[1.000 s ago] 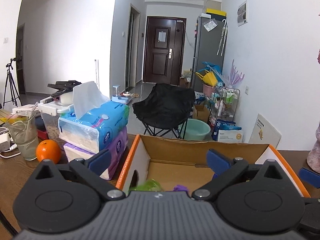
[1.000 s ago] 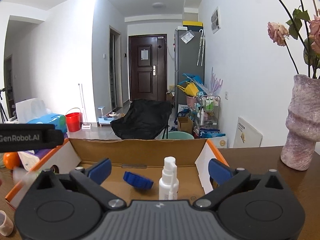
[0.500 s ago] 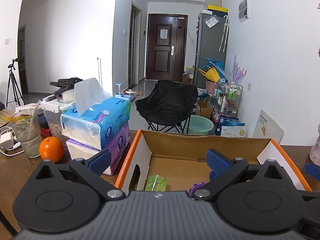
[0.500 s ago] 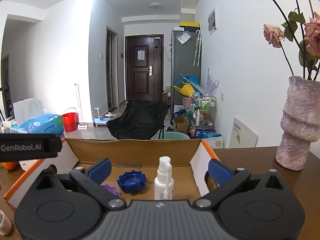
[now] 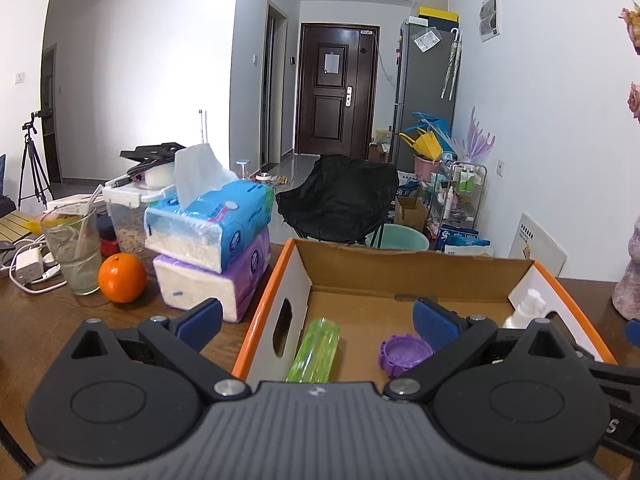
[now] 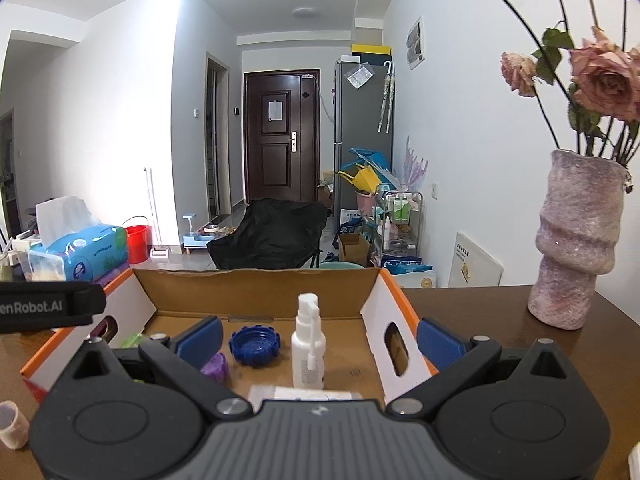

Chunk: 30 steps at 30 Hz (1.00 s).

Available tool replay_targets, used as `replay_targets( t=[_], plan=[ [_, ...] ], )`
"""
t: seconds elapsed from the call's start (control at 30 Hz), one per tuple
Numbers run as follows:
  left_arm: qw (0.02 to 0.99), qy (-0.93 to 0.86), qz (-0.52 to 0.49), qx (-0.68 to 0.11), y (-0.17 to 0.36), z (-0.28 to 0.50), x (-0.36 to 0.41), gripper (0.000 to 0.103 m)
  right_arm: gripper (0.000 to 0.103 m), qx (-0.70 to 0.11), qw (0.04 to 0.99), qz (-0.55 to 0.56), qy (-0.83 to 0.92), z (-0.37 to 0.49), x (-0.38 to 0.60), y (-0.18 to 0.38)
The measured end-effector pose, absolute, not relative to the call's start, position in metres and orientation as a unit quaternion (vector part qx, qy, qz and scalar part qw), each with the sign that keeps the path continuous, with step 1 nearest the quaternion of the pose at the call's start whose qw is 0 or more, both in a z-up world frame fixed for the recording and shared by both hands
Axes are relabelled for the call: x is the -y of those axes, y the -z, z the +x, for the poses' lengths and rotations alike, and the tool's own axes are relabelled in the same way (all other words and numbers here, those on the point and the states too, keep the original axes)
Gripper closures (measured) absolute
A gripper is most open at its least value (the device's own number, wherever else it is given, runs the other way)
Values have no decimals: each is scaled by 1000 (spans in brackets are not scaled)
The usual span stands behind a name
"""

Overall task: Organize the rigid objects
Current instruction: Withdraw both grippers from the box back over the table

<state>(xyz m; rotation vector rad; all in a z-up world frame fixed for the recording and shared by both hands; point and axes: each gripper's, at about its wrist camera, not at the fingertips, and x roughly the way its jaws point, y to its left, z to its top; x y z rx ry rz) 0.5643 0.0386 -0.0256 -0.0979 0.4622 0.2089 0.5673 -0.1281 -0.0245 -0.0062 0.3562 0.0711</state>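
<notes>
Left gripper [image 5: 316, 320] spread wide, holding nothing, poised above the near left corner of the cardboard box [image 5: 420, 268]. Seen through the left wrist camera: green translucent bottle [image 5: 316, 350] lying on its side on the box floor near the left wall; purple cap [image 5: 404, 355] open side up just right of it, partly behind the right blue pad; top of a white spray bottle [image 5: 528, 308] peeking up near the right wall. Left of the box on the wooden table [image 5: 36, 328]: two stacked tissue packs [image 5: 212, 248], an orange [image 5: 122, 278] beside them, a glass [image 5: 76, 252] with a straw touching or just beside the orange

Right gripper [image 6: 318, 336] likewise spread wide and empty, hovering over the near edge of the same box [image 6: 256, 288]. Seen through the right wrist camera: white spray bottle [image 6: 308, 344] standing upright near the middle of the box floor; blue cap [image 6: 255, 346] open side up just left of it; purple cap [image 6: 216, 366] partly hidden behind the left pad; something clear with a white label [image 6: 304, 394] lying against the near edge, too hidden to identify. Pink textured vase [image 6: 576, 240] with dried roses standing on the table, well right of the box. Small pale cup [image 6: 12, 424] at the lower left edge. Left gripper body reaching in from the left above the box wall
</notes>
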Motion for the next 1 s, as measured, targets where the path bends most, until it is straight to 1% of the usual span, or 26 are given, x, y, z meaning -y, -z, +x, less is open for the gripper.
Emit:
replay_targets(
  t=[0.47, 1.0],
  plan=[
    [966, -115, -39, -229, 32, 504, -40, 0, 0, -179, 984, -4, -21, 513, 154, 24],
    [964, -115, -34, -237, 42, 437, -46, 0, 0, -190, 982, -16, 0, 449, 179, 36]
  ],
)
